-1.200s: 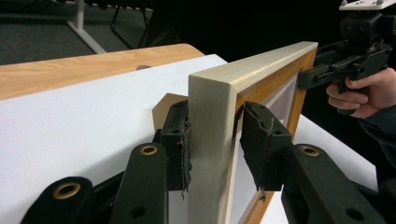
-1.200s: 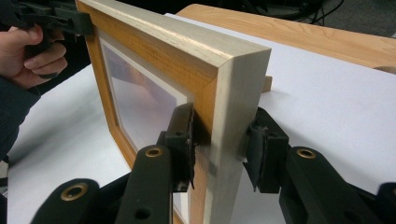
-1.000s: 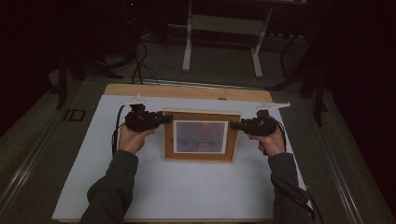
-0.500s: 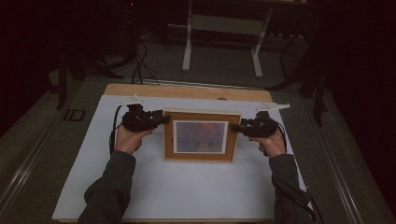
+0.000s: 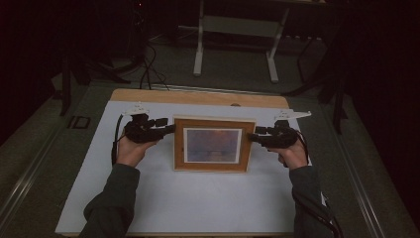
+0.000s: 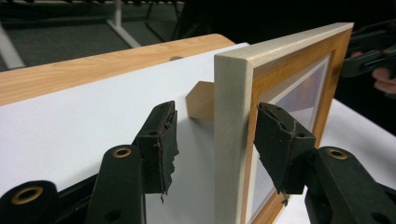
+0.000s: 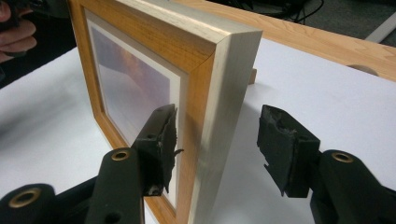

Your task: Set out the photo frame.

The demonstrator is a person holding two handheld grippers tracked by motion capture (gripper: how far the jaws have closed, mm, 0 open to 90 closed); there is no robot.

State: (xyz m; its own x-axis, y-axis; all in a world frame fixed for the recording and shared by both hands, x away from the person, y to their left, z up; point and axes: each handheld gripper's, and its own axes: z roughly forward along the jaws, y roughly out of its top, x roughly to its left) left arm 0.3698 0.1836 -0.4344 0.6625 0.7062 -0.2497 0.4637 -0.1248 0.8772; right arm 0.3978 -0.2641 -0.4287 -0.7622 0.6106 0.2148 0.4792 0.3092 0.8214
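**At the middle of the white sheet, a picture frame flanked by two opened grippers**

On the white sheet (image 5: 198,198) that covers the wooden table (image 5: 198,96), a picture frame (image 5: 214,144) is seen standing upright, propped from behind by a small wooden stand (image 6: 201,100); it is placed near the sheet's far edge, about midway between the left and right edges; its wooden border encloses a pale mat and a reddish, hazy picture

The left gripper (image 5: 168,130) is held level at the frame's left edge, and the right gripper (image 5: 253,137) at its right edge; each is carried in a hand whose dark sleeve comes in from the near edge of the table

In the left gripper view, the frame's side rail is seen between the two black pads (image 6: 161,144); a gap is left on the back side, while the front pad lies just beside the rail, contact not being certain; in the right gripper view the same is found, with a clear gap on the back side; the jaws of both grippers have just been opening, and the frame is released by both, though it stands between them

Beyond the far edge of the table, a dark floor and the white legs of a stand (image 5: 235,44) are seen
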